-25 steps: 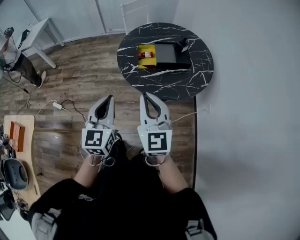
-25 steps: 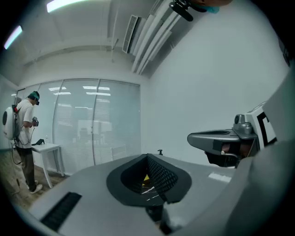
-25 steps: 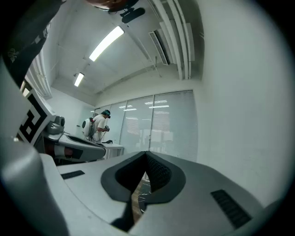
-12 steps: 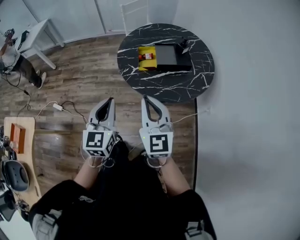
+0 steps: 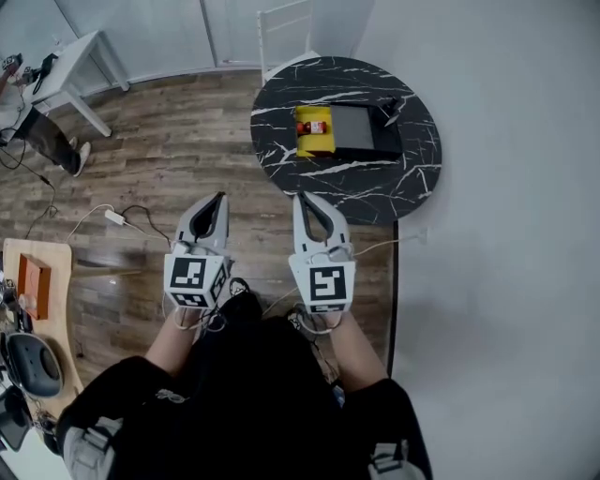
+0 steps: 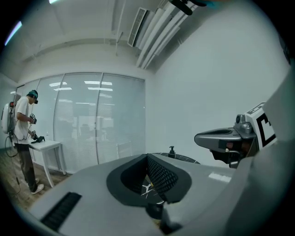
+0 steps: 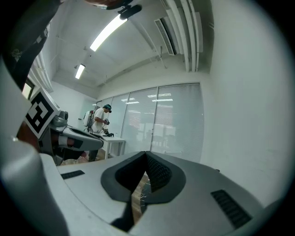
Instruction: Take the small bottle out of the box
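On the round black marble table [image 5: 375, 178] lies an open box [image 5: 349, 130] with a yellow inside and a black lid. A small red bottle [image 5: 316, 127] lies in its yellow half. My left gripper [image 5: 221, 198] and right gripper [image 5: 299, 198] are both held over the wooden floor, short of the table, pointing toward it. Both are shut with nothing between the jaws. In the left gripper view the left gripper [image 6: 148, 156] has its tips together, and the table edge shows past them. The right gripper [image 7: 146, 154] looks the same in its own view.
A white chair [image 5: 286, 28] stands behind the table. A small black pump bottle [image 5: 392, 103] sits at the box's far right. A grey wall [image 5: 506, 187] runs along the right. At the left are a white desk [image 5: 70, 61], a person [image 5: 37, 131], floor cables [image 5: 117, 216] and a wooden bench [image 5: 37, 281].
The table and box have shifted right and slightly nearer in the head view as I moved toward them. Both grippers stay shut and side by side.
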A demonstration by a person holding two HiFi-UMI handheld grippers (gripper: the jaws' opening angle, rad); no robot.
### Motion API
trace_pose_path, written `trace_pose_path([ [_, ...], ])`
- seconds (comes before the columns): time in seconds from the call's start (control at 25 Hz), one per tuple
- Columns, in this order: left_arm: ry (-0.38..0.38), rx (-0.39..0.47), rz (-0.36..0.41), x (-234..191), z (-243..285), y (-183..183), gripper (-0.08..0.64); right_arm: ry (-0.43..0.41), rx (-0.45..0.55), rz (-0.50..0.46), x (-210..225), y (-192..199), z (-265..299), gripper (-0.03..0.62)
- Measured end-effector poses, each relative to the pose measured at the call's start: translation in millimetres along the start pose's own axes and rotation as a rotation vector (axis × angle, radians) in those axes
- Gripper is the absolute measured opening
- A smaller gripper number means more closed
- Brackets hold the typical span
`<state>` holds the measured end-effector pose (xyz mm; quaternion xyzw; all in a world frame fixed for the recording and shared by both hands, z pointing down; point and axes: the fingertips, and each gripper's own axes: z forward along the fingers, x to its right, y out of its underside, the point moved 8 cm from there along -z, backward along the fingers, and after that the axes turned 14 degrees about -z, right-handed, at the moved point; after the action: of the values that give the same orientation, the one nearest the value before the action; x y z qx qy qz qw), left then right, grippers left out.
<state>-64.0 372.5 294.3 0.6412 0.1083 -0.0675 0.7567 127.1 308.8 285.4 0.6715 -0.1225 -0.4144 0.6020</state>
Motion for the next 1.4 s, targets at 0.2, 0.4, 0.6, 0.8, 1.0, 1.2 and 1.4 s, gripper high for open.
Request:
trace_pose_path([
  [0.2,0.037,-0.003,-0.012,-48,13,-17,-0.002,-0.016,-0.039,-0.022,-21,-9,41,-0.005],
  [0.4,0.065,-0.021,-0.032,-93,29,-27,-0.002,-0.009,-0.078,-0.021,-36,-17,71,-0.005],
  [0.6,0.111,-0.081,-0.056,-105,52,-14,-0.002,-0.001,-0.138,-0.012,-34,-8,86,-0.005],
  [0.8,0.145,-0.125,-0.055,-98,90,-5,-0.002,-0.007,-0.177,0.005,-9,14,103,-0.005],
  [1.0,0.138,-0.163,-0.027,-98,142,-8,-0.002,0.001,-0.194,0.05,33,43,139,-0.005],
  [1.2,0.135,-0.214,-0.014,-85,204,-9,-0.002,-0.04,-0.207,0.065,79,73,171,-0.005],
  [1.4,0.13,-0.283,0.029,-65,263,1,-0.002,-0.087,-0.243,0.074,120,108,189,-0.005],
])
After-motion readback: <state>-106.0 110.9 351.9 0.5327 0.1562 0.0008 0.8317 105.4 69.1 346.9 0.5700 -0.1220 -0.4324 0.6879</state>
